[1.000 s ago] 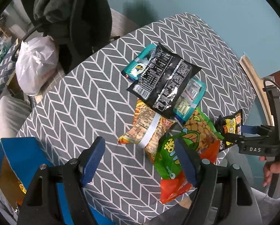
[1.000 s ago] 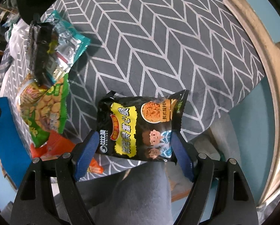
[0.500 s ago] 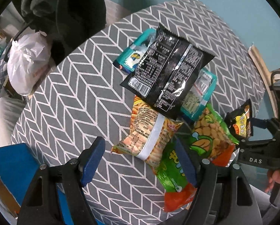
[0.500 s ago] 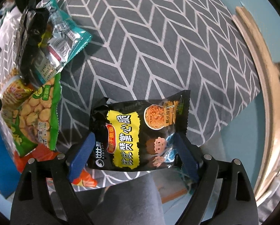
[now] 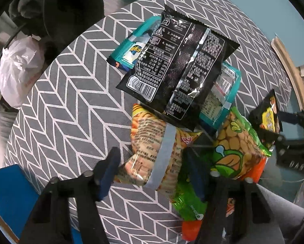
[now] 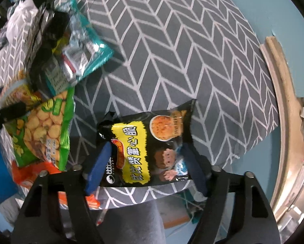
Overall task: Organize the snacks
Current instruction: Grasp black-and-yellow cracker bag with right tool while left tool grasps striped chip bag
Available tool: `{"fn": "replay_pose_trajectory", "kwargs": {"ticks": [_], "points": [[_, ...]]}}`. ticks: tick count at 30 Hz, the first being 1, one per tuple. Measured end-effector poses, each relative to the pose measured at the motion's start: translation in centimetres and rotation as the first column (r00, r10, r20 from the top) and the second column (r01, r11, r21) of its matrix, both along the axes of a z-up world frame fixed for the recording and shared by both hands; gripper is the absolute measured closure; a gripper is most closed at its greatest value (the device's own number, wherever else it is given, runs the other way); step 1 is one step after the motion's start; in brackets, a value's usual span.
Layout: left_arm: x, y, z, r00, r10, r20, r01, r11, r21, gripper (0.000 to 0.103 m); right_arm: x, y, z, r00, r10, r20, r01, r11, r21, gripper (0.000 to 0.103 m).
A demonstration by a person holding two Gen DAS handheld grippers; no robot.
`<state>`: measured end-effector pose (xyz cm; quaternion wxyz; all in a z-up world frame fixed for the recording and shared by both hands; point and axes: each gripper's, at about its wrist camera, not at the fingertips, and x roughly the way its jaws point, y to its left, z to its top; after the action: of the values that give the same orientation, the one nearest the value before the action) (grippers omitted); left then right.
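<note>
In the left wrist view, your left gripper (image 5: 152, 174) points down over the heap of snacks on the chevron tablecloth (image 5: 70, 93). Its jaws are closing around the orange striped packet (image 5: 154, 156), which sits between the blue pads; I cannot tell whether they press on it yet. That packet is pinned at its top edge under the big black bag (image 5: 178, 69), which lies on the teal packets (image 5: 223, 97). Draw the packet out sideways before lifting, or the black bag will slide. The green pea bag (image 5: 235, 148) touches it on the right, so keep that pad clear of its edge.

In the right wrist view, your right gripper (image 6: 145, 162) stands over the black-and-yellow packet (image 6: 149, 144) at the table's near edge. The jaws are closing, with the pads already at the packet's two sides and the film starting to crumple. Squeeze gently: it is puffed with air and can slip. Take it straight up, away from the overhang.
</note>
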<state>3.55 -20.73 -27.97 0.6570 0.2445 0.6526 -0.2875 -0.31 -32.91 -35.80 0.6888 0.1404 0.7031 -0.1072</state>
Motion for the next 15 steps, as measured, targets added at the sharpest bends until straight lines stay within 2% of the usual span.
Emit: {"fn": "replay_pose_trajectory", "kwargs": {"ticks": [1,3,5,7,11,13,15], "points": [[0.1,0.2,0.0,1.0,0.0,-0.002,0.0,1.0,-0.004,0.05,0.0,-0.4,0.2,1.0,-0.007,0.008,0.007,1.0,0.009,0.035],[0.0,0.5,0.1,1.0,0.009,-0.005,-0.009,1.0,-0.015,0.055,0.4,-0.8,0.6,0.999,-0.019,0.032,0.019,1.0,-0.002,0.046],[-0.1,0.9,0.2,1.0,0.027,0.003,-0.027,1.0,-0.014,0.058,0.8,-1.3,1.0,0.998,-0.031,0.058,0.03,0.999,0.026,0.052],[0.0,1.7,0.3,0.999,0.046,0.003,-0.046,0.999,-0.018,0.06,1.2,-1.6,1.3,0.997,-0.032,0.067,0.029,0.999,0.037,0.054],[0.3,3.7,0.4,0.995,0.104,0.0,-0.104,0.994,-0.016,0.063,1.6,-2.3,1.6,0.997,-0.04,0.062,0.033,0.993,0.11,0.054],[0.3,4.7,0.5,0.99,0.14,-0.004,-0.14,0.99,-0.018,0.064,1.7,-2.5,2.0,0.997,-0.037,0.068,0.029,0.992,0.12,0.047],[0.3,5.6,0.5,0.985,0.172,-0.009,-0.172,0.985,-0.019,0.064,1.0,-3.6,2.6,0.996,-0.015,0.085,0.006,0.994,0.109,0.035]]}}
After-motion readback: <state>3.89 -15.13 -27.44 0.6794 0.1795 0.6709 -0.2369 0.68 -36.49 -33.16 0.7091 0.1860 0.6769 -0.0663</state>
